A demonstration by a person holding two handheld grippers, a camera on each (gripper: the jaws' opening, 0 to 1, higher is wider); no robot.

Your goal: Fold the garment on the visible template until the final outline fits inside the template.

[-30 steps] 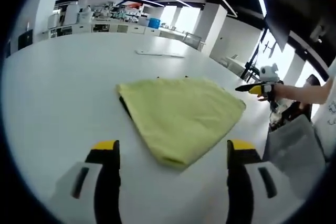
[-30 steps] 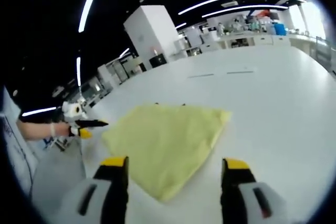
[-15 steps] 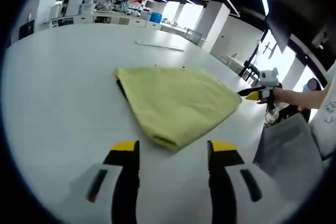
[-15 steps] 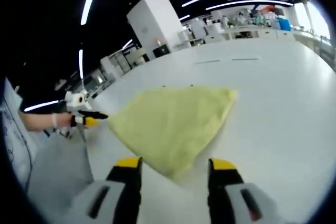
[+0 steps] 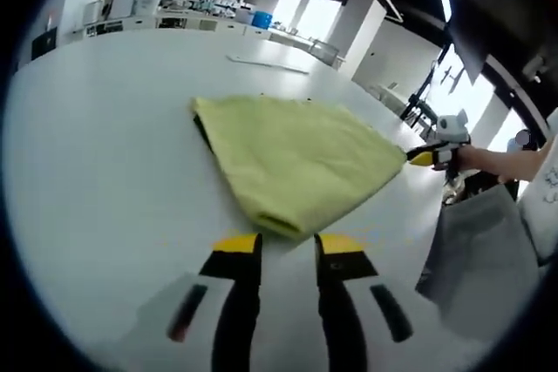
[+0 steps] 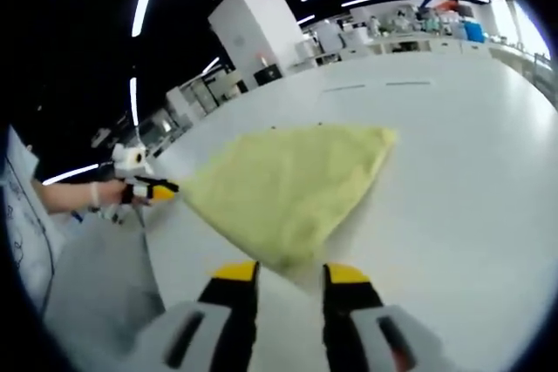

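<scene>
no readable text, labels or numbers, faint marks too blurred

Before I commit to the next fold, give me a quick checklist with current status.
1. Garment fully on the table: ok.
2. Left gripper free of cloth: ok, jaws nearly shut, just short of the folded edge.
3. Right gripper free of cloth: ok, jaws narrow, near the garment's near corner.
4. Template outline visible: not ok, only a dark strip at the garment's left edge in the left gripper view.
5. Outline fits the template: cannot tell.

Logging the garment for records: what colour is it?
The garment is plain pale yellow-green, clearest in the left gripper view.
</scene>
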